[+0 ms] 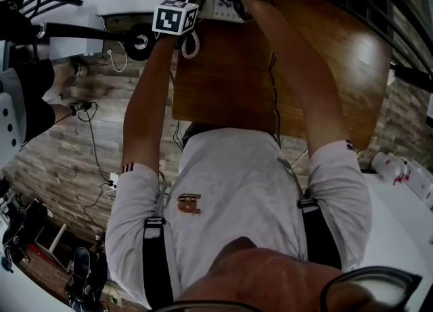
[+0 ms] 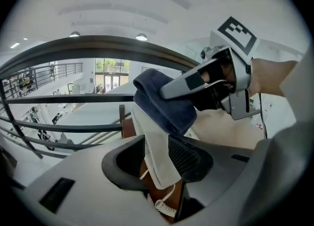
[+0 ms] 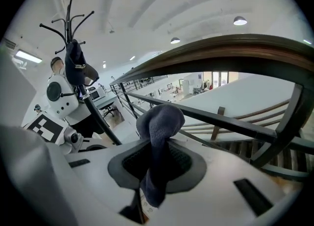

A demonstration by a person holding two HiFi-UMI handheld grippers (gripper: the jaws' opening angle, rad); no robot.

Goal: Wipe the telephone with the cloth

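The white telephone base (image 1: 220,7) stands at the far edge of the wooden table (image 1: 270,80), its coiled cord (image 1: 191,45) hanging beside it. In the left gripper view the white handset (image 2: 147,132) lies between the jaws of my left gripper (image 2: 156,163). It rests against the right pad, with a gap showing at the left pad, so the jaws stand open. My right gripper (image 3: 154,166) is shut on a dark blue cloth (image 3: 157,137). The cloth (image 2: 164,102) is bunched on the upper end of the handset.
A dark metal railing (image 2: 73,97) runs just beyond the table edge, with an open hall below. A coat rack (image 3: 73,63) stands to the left. Cables and a power strip (image 1: 113,181) lie on the wooden floor. A white table with bottles (image 1: 392,165) is at the right.
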